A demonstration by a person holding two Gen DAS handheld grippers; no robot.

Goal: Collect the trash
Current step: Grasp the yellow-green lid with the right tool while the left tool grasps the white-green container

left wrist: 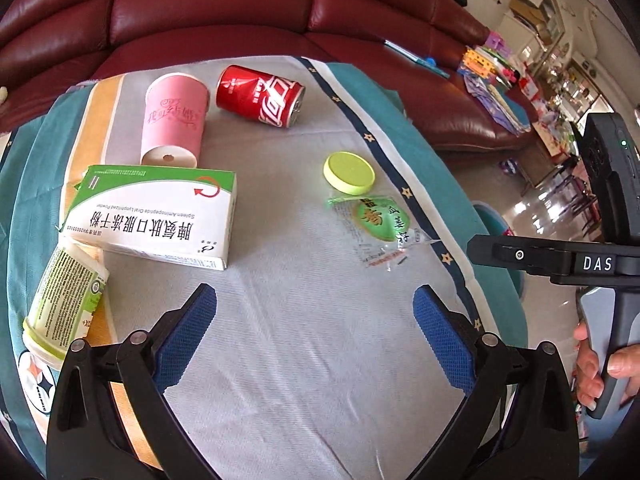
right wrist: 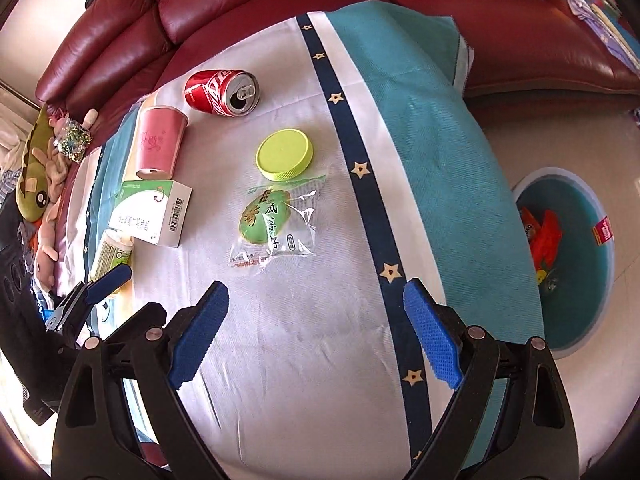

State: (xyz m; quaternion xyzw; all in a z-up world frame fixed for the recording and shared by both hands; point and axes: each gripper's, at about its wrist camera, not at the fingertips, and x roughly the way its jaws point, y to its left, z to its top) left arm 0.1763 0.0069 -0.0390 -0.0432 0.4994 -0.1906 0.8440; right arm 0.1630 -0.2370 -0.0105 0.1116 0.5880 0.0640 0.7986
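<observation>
On a cloth-covered table (left wrist: 304,320) lie a red cola can (left wrist: 260,95) on its side, a tipped pink paper cup (left wrist: 174,120), a white-green medicine box (left wrist: 156,216), a lime-green lid (left wrist: 349,172), a clear green snack wrapper (left wrist: 380,228) and a green-labelled bottle (left wrist: 64,308) at the left. My left gripper (left wrist: 316,312) is open and empty above bare cloth. My right gripper (right wrist: 316,308) is open and empty, just short of the wrapper (right wrist: 276,220); the lid (right wrist: 285,154), can (right wrist: 222,91), cup (right wrist: 158,140) and box (right wrist: 154,212) lie beyond.
A teal round bin (right wrist: 576,280) with red wrappers inside stands on the floor right of the table. A dark red leather sofa (left wrist: 224,12) runs behind the table. Soft toys (right wrist: 40,168) lie at the far left. The right gripper's body (left wrist: 600,264) shows at the left view's right edge.
</observation>
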